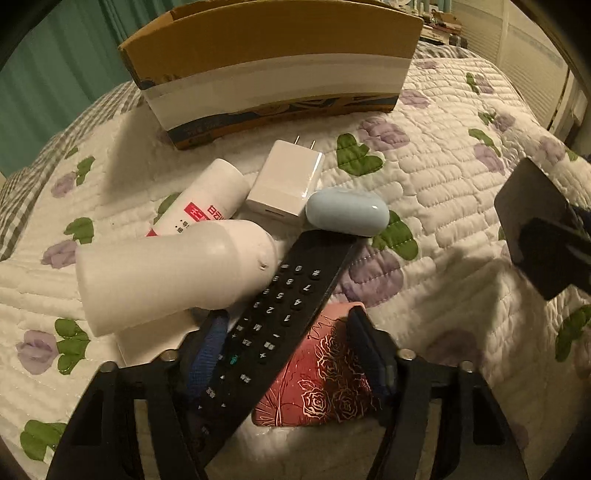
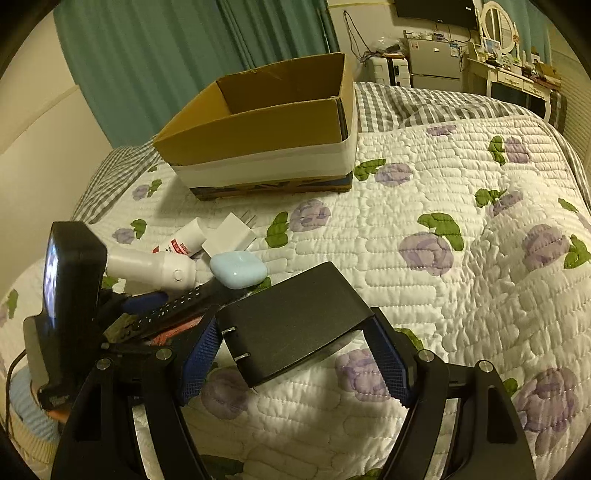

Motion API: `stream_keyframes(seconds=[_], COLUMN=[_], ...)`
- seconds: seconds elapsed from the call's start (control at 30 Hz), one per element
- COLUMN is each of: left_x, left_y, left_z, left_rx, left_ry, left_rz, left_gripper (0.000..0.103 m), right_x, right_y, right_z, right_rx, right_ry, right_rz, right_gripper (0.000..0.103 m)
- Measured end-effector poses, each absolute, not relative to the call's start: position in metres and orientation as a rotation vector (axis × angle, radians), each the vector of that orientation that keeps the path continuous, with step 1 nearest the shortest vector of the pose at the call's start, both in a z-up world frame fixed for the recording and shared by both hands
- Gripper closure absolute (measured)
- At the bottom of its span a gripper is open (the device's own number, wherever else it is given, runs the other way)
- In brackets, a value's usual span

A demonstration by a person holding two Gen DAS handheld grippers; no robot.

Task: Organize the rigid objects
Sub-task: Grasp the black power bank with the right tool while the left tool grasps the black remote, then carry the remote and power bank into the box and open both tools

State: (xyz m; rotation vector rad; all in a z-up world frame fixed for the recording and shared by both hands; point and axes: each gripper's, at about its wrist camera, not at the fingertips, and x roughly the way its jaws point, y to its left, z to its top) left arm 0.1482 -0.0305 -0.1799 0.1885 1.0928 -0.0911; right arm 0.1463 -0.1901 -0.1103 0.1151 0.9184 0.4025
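Note:
My left gripper [image 1: 288, 332] straddles a black remote [image 1: 273, 325] that lies over a pink rose-patterned box [image 1: 317, 380]; I cannot tell whether its pads press the remote. Beside them lie a big white bottle [image 1: 166, 273], a white tube with a red label [image 1: 207, 199], a white charger [image 1: 286, 181] and a pale blue case [image 1: 347, 212]. My right gripper [image 2: 295, 354] is shut on a black power adapter [image 2: 291, 325] and holds it above the quilt. The open cardboard box [image 2: 266, 136] stands behind the pile.
The flowered quilt [image 2: 443, 295] covers the bed. Green curtains [image 2: 166, 55] hang behind the box. A dresser with a mirror [image 2: 498, 22] and a small fridge [image 2: 432, 59] stand at the far right. The left gripper body [image 2: 70, 280] is at the left.

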Motion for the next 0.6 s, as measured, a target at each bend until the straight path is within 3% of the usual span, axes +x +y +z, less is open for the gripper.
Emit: stream_keyframes(seconds=[0.1, 0.3, 0.6], left_x=[0.143, 0.12, 0.105], left_y=[-0.029, -0.032, -0.032], left_z=[-0.178, -0.163, -0.111], left_rx=[0.163, 0.139, 0.074], left_ry=[1.099, 1.049, 0.913], left_rz=[-0.113, -0.14, -0.147], left_gripper=[0.07, 0.084, 0.084], right_x=[0.144, 0.135, 0.12], right_y=[-0.189, -0.184, -0.174], right_z=[-0.107, -0.099, -0.074], right_rx=[0.109, 0.066, -0.014], right_ry=[0.909, 0.889, 0.827], right_rz=[0.403, 0.395, 0.394], right_gripper=[0.027, 0.027, 0.027])
